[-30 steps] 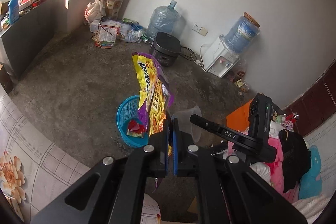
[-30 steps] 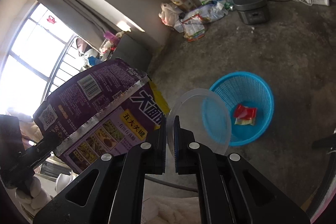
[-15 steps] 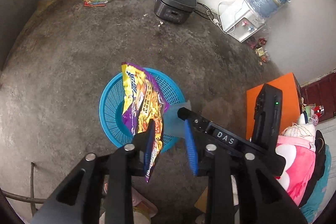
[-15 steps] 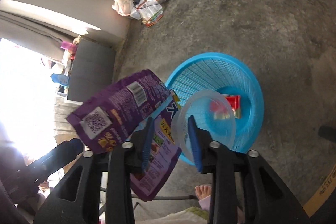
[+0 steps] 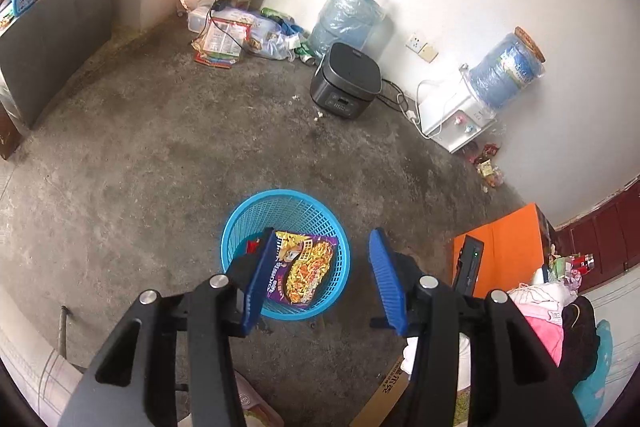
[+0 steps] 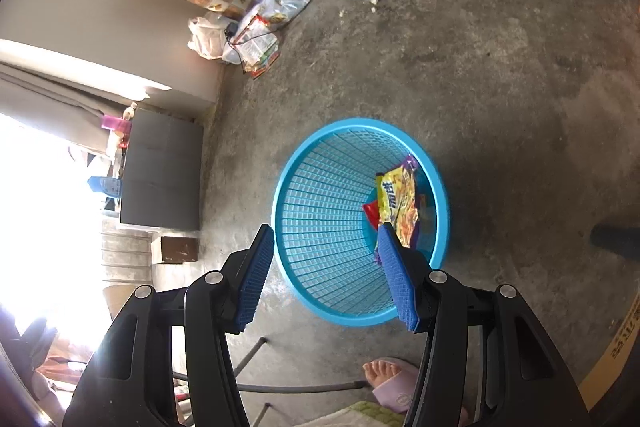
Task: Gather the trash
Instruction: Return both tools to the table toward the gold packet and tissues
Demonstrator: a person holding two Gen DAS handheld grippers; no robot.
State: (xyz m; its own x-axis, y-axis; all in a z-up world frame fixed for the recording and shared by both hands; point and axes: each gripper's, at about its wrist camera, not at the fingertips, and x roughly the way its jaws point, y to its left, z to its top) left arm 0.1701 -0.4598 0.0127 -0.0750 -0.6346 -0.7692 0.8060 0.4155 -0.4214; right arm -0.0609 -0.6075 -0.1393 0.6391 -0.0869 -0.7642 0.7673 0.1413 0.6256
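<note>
With both loads let go, the left gripper (image 5: 320,279) and right gripper (image 6: 326,273) stand wide and empty; the left's jaws have just been opening. The purple noodle wrapper (image 5: 305,269) lies inside the blue basket (image 6: 328,163) at frame centre, evidently dropped there as trash. Clear lid: not discernible.

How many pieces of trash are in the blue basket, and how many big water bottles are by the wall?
Purple and yellow noodle wrapper in the blue basket: 1
Red wrapper in the basket: 1
Big water bottles: 2
Total: 4
</note>
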